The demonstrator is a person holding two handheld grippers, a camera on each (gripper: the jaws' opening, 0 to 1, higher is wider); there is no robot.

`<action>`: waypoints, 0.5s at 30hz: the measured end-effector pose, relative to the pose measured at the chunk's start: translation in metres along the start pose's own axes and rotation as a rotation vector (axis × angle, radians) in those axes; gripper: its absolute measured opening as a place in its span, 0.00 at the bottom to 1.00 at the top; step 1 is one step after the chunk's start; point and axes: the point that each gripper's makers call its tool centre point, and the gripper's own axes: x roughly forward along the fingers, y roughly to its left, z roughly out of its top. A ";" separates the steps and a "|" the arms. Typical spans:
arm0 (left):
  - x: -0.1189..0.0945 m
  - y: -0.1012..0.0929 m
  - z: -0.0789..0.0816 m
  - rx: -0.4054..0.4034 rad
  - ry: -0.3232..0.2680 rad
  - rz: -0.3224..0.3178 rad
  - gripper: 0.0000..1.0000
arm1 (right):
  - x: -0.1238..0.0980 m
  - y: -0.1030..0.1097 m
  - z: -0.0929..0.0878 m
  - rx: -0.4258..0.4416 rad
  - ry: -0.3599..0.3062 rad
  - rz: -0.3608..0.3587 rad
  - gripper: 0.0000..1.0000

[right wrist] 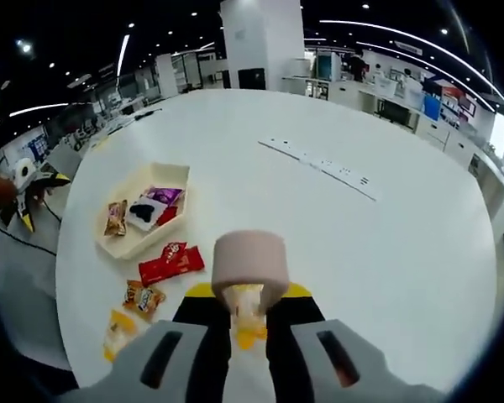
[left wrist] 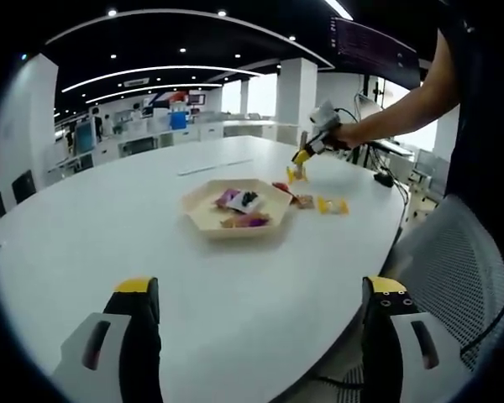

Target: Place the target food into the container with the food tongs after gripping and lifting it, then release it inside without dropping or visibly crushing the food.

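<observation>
A hexagonal wooden tray (left wrist: 203,220) holding several snack packets sits mid-table. Beside it lie loose packets: a red one (right wrist: 170,264), an orange one (right wrist: 143,296) and a yellow one (right wrist: 118,332). My right gripper (right wrist: 248,294) is shut on a snack with a beige round top (right wrist: 249,262) and a yellowish body. It hangs just above the table, right of the tray (right wrist: 109,243). From the left gripper view, the right gripper (left wrist: 301,159) hovers beyond the tray with the yellow snack (left wrist: 295,175) under it. My left gripper (left wrist: 260,306) stands wide open near the table edge, holding nothing.
The large white oval table (left wrist: 151,252) runs far behind the tray. A long flat strip (right wrist: 319,162) lies across it. A grey mesh chair (left wrist: 454,260) stands at the table's right edge, and a person's arm (left wrist: 395,117) reaches in above it. Office desks line the background.
</observation>
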 end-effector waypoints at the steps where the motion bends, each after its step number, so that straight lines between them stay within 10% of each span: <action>1: 0.000 0.000 0.000 0.002 0.000 -0.001 0.97 | -0.001 0.000 0.003 0.002 0.002 0.002 0.13; 15: -0.001 0.000 0.003 0.009 -0.015 0.002 0.97 | -0.034 0.001 0.057 -0.022 -0.041 -0.010 0.13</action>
